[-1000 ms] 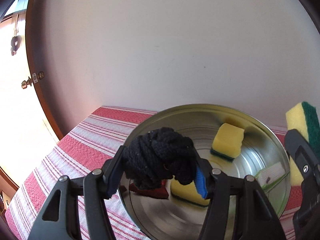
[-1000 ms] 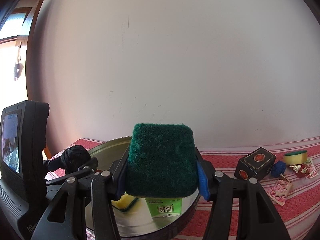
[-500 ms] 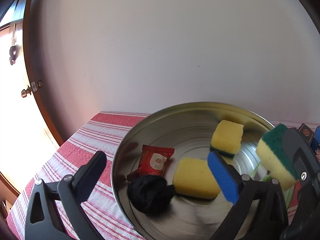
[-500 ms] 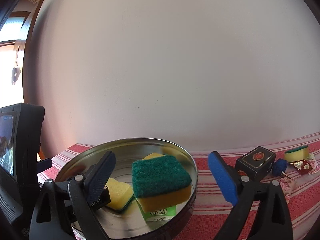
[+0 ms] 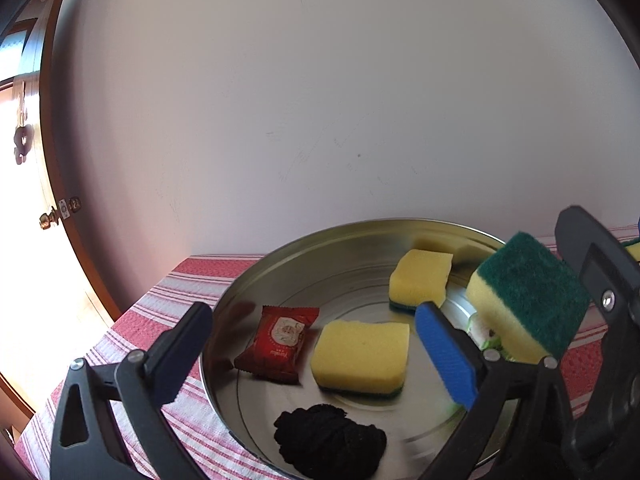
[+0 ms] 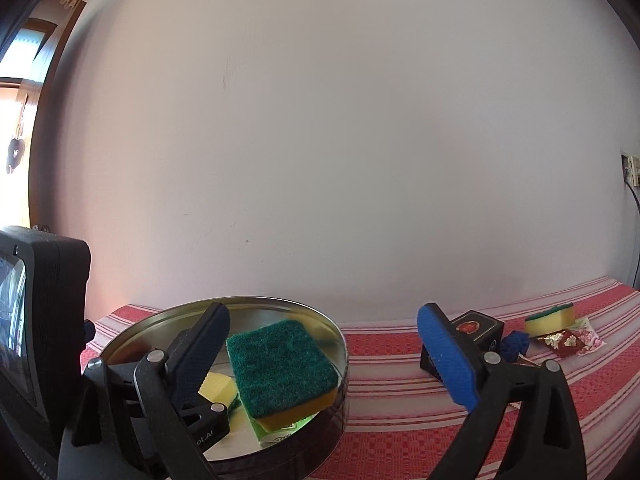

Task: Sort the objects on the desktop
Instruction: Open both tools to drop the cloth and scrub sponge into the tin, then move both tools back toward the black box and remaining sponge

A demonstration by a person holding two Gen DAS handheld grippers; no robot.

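Observation:
A round metal tin (image 5: 280, 268) (image 6: 340, 376) sits on the red striped cloth. In it lie a black knitted ball (image 5: 330, 442), a red snack packet (image 5: 278, 340), two yellow sponges (image 5: 360, 356) (image 5: 420, 280) and a green-topped sponge (image 5: 528, 294) (image 6: 282, 368) leaning against the tin's right rim on a green packet (image 6: 280, 432). My left gripper (image 5: 316, 352) is open and empty above the tin. My right gripper (image 6: 324, 356) is open and empty, with the green-topped sponge lying loose between its fingers.
To the right on the cloth lie a black box (image 6: 476, 330), a blue knitted ball (image 6: 514, 344), a yellow-green sponge (image 6: 550, 318) and snack packets (image 6: 572, 340). A white wall stands close behind. A wooden door frame (image 5: 60, 216) is at the left.
My left gripper opened and dropped the black knitted ball into the tin. My right gripper opened and let the green-topped sponge fall onto the tin's right side. Both grippers have drawn back.

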